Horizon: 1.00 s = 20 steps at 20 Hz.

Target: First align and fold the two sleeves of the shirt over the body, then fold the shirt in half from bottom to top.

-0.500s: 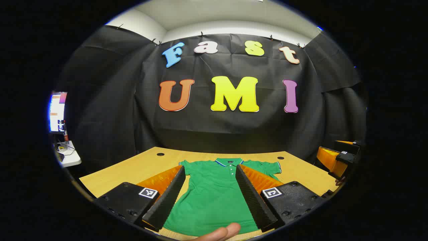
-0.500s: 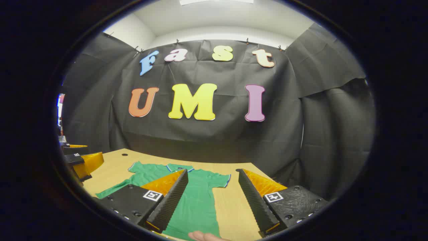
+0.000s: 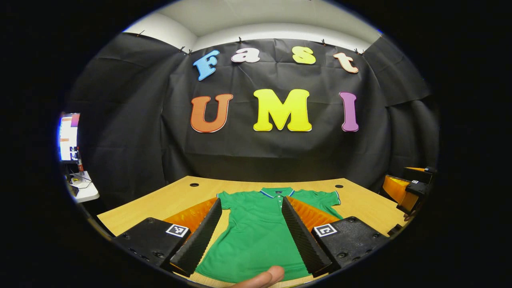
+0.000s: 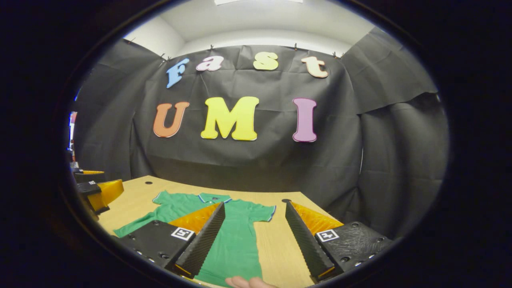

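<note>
A green polo shirt (image 3: 256, 232) lies flat on the wooden table (image 3: 168, 200), collar toward the black wall, both short sleeves spread out. In the left gripper view my left gripper (image 3: 251, 208) hovers open above the shirt's body, nothing between its fingers. The right gripper (image 3: 404, 190) shows at the far right edge of that view. In the right gripper view the shirt (image 4: 236, 240) lies left of centre; my right gripper (image 4: 255, 212) is open over the shirt's right sleeve and bare table. The left gripper (image 4: 96, 192) appears at the left edge there.
A fingertip (image 3: 262, 278) pokes in at the bottom of the left gripper view, and fingers (image 4: 248, 282) at the bottom of the right gripper view. Cable holes (image 3: 194, 185) mark the table's far corners. A screen and small white table (image 3: 82, 190) stand left.
Both views have tilted slightly, so the shirt and table sit a touch higher and farther. The shirt has not moved and both grippers stay open.
</note>
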Each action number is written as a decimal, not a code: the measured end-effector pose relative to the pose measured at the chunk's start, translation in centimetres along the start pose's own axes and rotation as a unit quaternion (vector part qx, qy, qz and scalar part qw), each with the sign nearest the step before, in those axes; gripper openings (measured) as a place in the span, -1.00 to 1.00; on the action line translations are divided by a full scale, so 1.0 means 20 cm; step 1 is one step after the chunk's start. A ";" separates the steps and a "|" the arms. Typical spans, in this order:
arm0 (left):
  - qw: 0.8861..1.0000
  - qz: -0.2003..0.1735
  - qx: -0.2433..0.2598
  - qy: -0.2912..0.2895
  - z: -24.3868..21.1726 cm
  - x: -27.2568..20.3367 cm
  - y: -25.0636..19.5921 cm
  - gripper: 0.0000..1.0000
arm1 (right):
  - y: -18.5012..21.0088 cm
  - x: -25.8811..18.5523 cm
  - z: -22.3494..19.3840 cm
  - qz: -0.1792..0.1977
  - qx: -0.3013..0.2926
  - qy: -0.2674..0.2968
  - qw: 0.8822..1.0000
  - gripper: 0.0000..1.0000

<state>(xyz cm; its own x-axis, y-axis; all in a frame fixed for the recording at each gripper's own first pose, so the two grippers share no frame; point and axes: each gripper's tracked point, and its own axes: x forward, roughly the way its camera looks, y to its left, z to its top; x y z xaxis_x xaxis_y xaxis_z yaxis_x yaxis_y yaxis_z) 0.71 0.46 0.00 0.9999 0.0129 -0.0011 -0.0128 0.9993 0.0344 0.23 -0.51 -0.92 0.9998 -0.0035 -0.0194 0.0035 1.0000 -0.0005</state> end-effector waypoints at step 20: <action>0.999 -0.027 0.010 -0.025 0.04 0.39 -0.02 0.95 | -0.26 1.17 -0.12 -0.045 0.018 0.188 0.981 0.94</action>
<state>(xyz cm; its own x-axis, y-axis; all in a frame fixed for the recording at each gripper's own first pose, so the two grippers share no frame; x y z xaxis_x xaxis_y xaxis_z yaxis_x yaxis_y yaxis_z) 8.54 0.06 0.83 0.9980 -0.0428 0.0466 0.0401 0.9976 0.0557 23.47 -5.79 -3.81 0.9176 -0.0855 -0.3881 0.0996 0.9949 0.0163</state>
